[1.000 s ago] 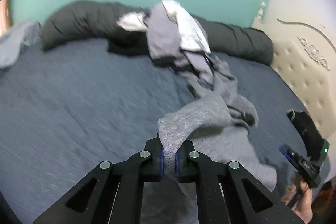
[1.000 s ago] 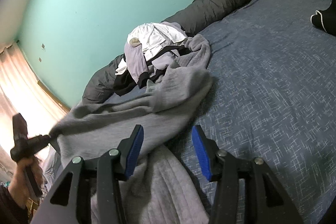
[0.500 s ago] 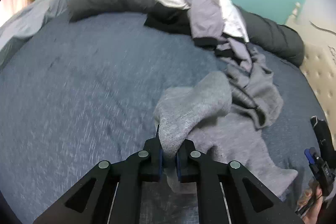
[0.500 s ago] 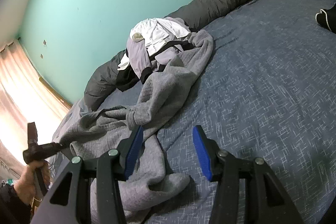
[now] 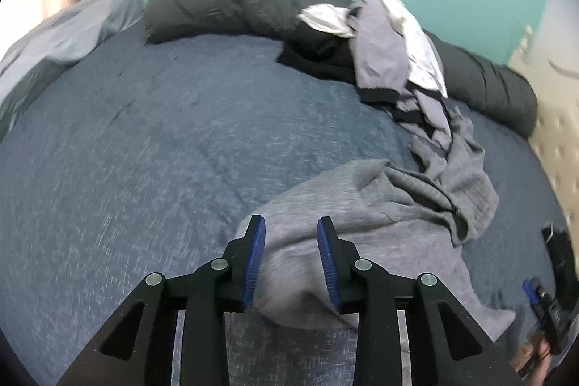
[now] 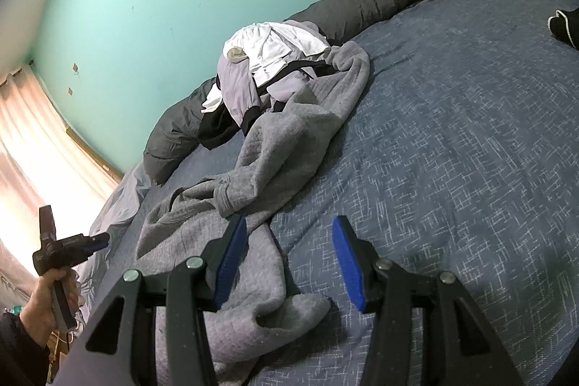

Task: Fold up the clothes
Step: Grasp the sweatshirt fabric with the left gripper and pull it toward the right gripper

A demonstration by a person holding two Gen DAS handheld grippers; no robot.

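Dropped from the left gripper (image 5: pixel 291 228), the grey sweater (image 5: pixel 362 223) now lies crumpled on the blue bedspread (image 5: pixel 126 169); those jaws have just been opening and stand apart over the cloth, pressing nothing. Behind it, a pile of clothes (image 5: pixel 383 49) leans on the dark rolled duvet (image 5: pixel 224 6). Further right, the right gripper (image 6: pixel 289 234) hovers with jaws apart, one sleeve lying below them.

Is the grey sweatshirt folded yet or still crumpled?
Still crumpled: the grey sweatshirt lies bunched and twisted across the bed, one end against the clothes pile. No neat fold shows.
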